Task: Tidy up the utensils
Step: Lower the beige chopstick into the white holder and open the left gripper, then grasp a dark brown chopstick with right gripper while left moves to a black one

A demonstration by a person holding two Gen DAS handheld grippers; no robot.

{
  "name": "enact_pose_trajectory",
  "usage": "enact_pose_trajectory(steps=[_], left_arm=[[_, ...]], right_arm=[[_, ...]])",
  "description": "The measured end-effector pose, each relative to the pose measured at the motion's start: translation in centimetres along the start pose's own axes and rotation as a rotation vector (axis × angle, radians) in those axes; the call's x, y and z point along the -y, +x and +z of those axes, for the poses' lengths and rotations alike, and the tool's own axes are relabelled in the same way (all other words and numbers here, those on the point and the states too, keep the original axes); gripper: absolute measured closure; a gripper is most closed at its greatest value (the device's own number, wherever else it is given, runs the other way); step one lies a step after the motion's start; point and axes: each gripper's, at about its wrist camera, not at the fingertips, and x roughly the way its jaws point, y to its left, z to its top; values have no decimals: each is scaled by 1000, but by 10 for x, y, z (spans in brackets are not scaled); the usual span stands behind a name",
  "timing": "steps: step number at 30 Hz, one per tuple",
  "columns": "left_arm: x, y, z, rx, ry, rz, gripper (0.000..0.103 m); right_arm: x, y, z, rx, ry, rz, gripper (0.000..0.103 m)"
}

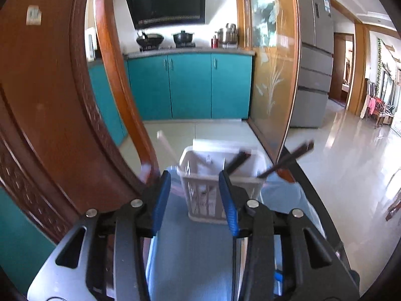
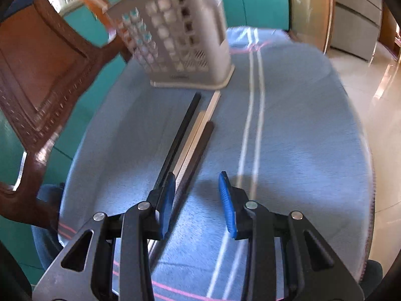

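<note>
A white perforated utensil holder (image 1: 220, 175) stands on a blue towel (image 1: 190, 250); dark chopsticks (image 1: 285, 160) and a pale one (image 1: 166, 146) lean out of it. My left gripper (image 1: 195, 200) is open and empty, just in front of the holder. In the right wrist view the holder (image 2: 180, 37) stands at the far end of the towel (image 2: 288, 138). Two dark chopsticks (image 2: 183, 133) and a pale chopstick (image 2: 198, 128) lie side by side on the towel. My right gripper (image 2: 196, 198) is open, low over their near ends, its left finger beside them.
A carved wooden chair back (image 1: 55, 105) stands close on the left and also shows in the right wrist view (image 2: 42, 75). A glass sliding door (image 1: 273, 70), teal kitchen cabinets (image 1: 190, 85) and a grey fridge (image 1: 313, 57) lie beyond. The towel's right edge (image 2: 361, 150) drops to tiled floor.
</note>
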Motion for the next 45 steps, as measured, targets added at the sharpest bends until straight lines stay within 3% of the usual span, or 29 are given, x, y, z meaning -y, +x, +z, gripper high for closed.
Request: enact_pose_trajectory(steps=[2,3,7,10,14,17,22,25,32,37,40,45], left_arm=[[-3,6,-7,-29,-2,8,61],[-6,10,-12,-46,-8,11,60],[-17,29,-38,-155,-47,-14,60],[-16,42,-57,-220,-45,-28,60],[-10,60,-76,-301,-41,-65,60],[-7,67,-87,-337,-32,-67,60],[-12,70,-109,-386,-31,-61,59],[-18,73,-120,-420,-49,-59,59],[-11,83,-131,-460,-46,-76,58],[-1,86,-133,-470,-31,-105,56],[7,87,-136,-483,-19,-126,56],[24,88,-144,-497,10,-152,55]], right_arm=[[-7,3,2,-5,-31,-2,70],[-7,4,3,-18,-26,31,81],[1,-2,3,-37,-24,33,102],[15,-6,-2,-49,-23,-80,103],[36,-16,1,-24,59,13,101],[33,-12,9,-26,66,15,87],[9,8,18,-83,30,54,86],[-5,13,22,-76,-10,19,86],[7,8,19,-82,-29,39,88],[28,-3,12,-69,-14,-9,89],[47,-17,6,-36,36,15,89],[55,-18,-6,-57,33,-25,89]])
